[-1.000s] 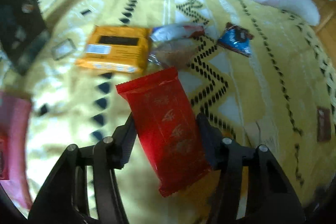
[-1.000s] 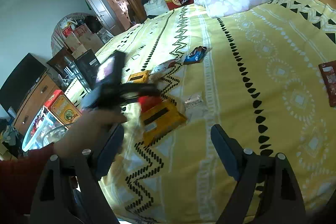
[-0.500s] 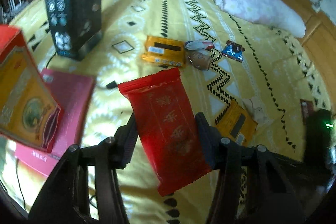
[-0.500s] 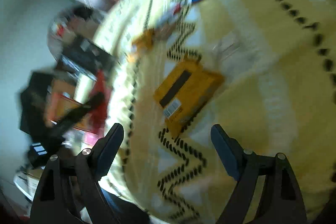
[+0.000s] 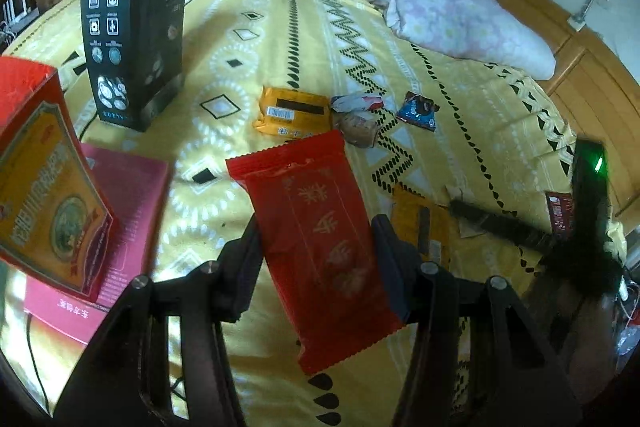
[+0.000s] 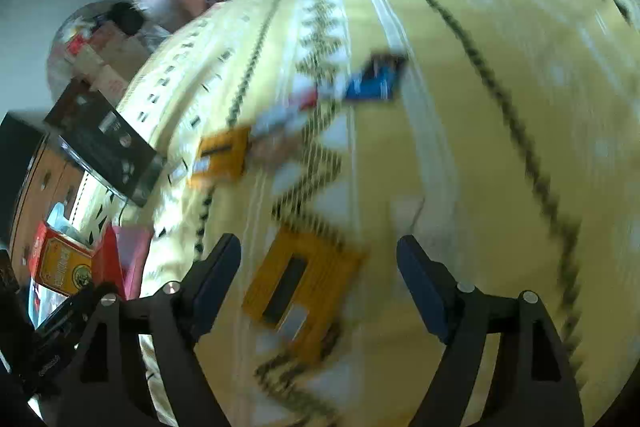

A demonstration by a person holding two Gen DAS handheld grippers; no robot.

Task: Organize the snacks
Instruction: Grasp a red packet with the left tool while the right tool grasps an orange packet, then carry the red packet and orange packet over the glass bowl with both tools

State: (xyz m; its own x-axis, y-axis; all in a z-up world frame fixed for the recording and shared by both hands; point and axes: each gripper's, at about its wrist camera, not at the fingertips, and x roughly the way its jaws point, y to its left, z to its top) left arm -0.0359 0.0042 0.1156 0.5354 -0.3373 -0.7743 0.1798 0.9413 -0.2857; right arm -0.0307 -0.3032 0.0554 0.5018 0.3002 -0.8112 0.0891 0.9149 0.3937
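A: What has the left gripper (image 5: 316,247) got?
B: Its jaws are clamped on a red pack (image 5: 320,247), held up off the yellow bedspread (image 5: 280,39), one jaw on each long edge.

A: And around it?
B: Just left of it a pink box (image 5: 132,203) lies flat, with a red-and-gold box (image 5: 44,187) on top, tilted. Farther ahead to the left a black box (image 5: 132,39) stands upright. Ahead, an orange pack (image 5: 294,111) lies flat, a brown snack (image 5: 358,129) just right of it and a blue pack (image 5: 418,111) beyond that. A pillow (image 5: 460,19) lies far ahead to the right.

A: The right gripper (image 6: 320,275)?
B: Jaws wide apart, gripping nothing. A second orange pack (image 6: 300,287) lies on the bedspread below and between the fingers; the view is blurred, so I cannot tell whether they touch it.

A: Anything else there?
B: The blue pack shows well ahead, and the boxes sit off to its left.
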